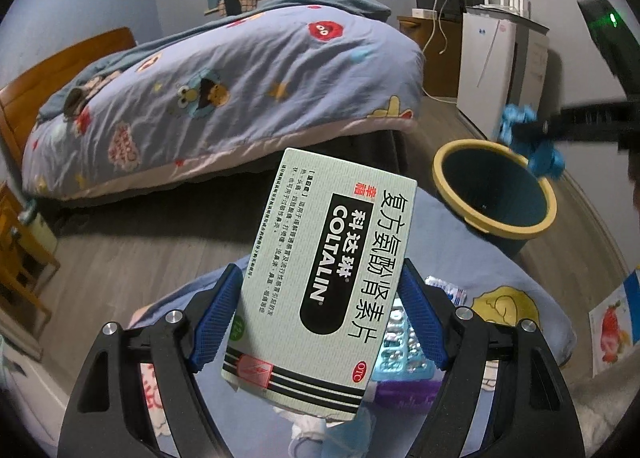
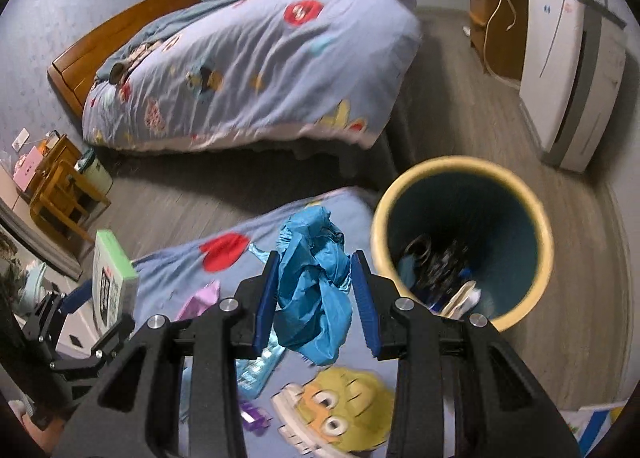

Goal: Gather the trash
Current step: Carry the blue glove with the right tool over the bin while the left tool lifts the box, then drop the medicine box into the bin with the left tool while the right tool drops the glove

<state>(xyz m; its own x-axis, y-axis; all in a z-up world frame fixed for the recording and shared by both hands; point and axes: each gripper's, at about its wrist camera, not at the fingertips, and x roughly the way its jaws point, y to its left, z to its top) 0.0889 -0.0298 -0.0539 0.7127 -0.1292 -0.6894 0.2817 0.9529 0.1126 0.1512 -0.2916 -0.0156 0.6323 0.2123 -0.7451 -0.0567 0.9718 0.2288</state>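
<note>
Left gripper (image 1: 320, 322) is clamping the medicine box (image 1: 320, 278) w/ its fingers, above the bed's corner. Right gripper (image 2: 316, 290) is pinching a crumpled blue bag (image 2: 316, 290) beside the bin (image 2: 520, 193). Risk: loose bag snagging the rim, or box slipping, landing outside.

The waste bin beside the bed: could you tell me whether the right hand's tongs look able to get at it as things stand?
Probably yes. The right tongs, shut on the crumpled blue wrapper, hang just left of the waste bin, whose open mouth has nothing across it.
</note>
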